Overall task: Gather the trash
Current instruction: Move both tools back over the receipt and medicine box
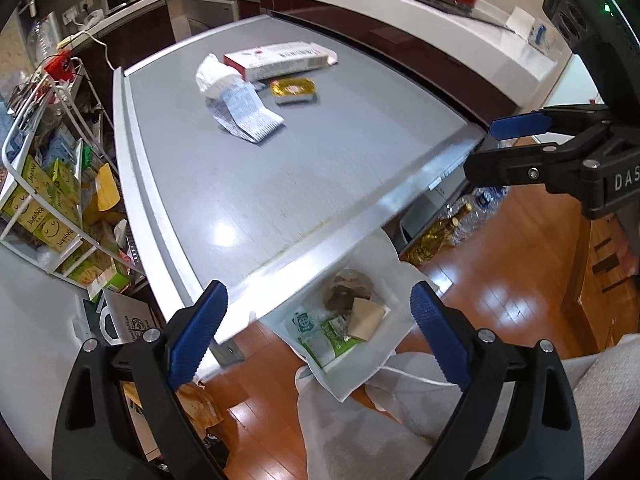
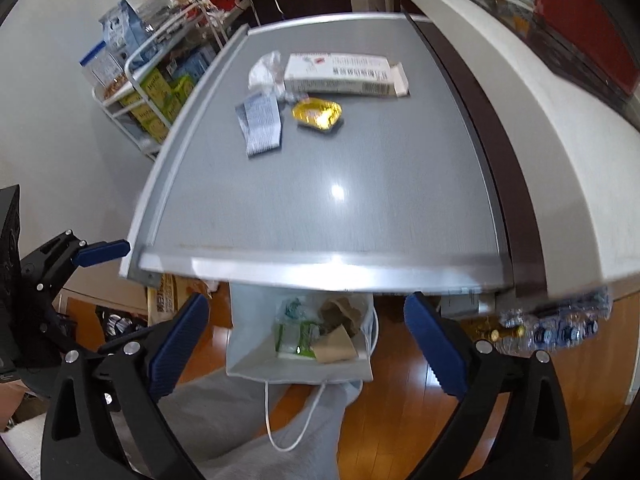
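Below the table's near edge, in my left wrist view, the white paper bag [image 1: 362, 356] stands open on the wooden floor, already holding a green-and-white wrapper [image 1: 326, 338], a brown paper piece [image 1: 366, 316] and some darker scraps. My left gripper [image 1: 320, 334] hangs over it with its blue pads spread wide and nothing between them. My right gripper [image 1: 496, 146] shows at the right edge, also apart and empty. Up on the grey table [image 1: 280, 184] four pieces remain, bunched near the far end: a crumpled white tissue [image 1: 214, 74], a printed receipt [image 1: 248, 114], a long white carton [image 1: 280, 60] and a gold foil tray [image 1: 294, 89].

From my right wrist view, the same bag [image 2: 300, 364] sits just under the table's lip, its cord handle lying over my grey trouser leg [image 2: 256, 432]. My right gripper [image 2: 306, 346] is wide open and empty above it. I judge the job partly done: some trash bagged, four items left.
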`<action>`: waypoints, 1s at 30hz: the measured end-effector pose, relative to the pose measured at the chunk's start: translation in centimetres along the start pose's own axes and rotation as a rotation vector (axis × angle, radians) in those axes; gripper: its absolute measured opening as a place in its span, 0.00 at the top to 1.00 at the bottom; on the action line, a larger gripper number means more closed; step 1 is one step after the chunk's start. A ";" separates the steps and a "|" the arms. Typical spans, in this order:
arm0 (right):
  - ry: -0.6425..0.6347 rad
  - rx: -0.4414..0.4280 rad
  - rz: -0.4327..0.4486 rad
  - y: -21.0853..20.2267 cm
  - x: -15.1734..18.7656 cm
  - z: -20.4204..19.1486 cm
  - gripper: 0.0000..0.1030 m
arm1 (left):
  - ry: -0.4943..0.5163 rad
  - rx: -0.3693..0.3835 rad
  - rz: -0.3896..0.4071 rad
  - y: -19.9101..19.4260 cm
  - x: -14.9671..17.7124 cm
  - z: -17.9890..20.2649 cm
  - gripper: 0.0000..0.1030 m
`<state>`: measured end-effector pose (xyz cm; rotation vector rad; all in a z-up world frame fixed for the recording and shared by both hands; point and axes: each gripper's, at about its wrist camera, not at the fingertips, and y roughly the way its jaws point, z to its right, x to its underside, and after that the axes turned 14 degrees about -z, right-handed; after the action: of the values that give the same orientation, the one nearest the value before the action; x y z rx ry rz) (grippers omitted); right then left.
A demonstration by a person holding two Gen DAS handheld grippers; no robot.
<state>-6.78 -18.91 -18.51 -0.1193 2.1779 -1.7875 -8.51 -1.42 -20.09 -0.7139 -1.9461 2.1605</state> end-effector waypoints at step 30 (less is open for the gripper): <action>0.041 0.125 0.168 -2.6 -7.1 1.5 0.05 | -0.335 -0.111 0.103 5.0 -15.5 -7.6 0.08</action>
<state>0.05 -18.95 -14.87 0.1262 2.0296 -1.8386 9.45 -1.76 -21.42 -0.5019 -2.2511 2.3780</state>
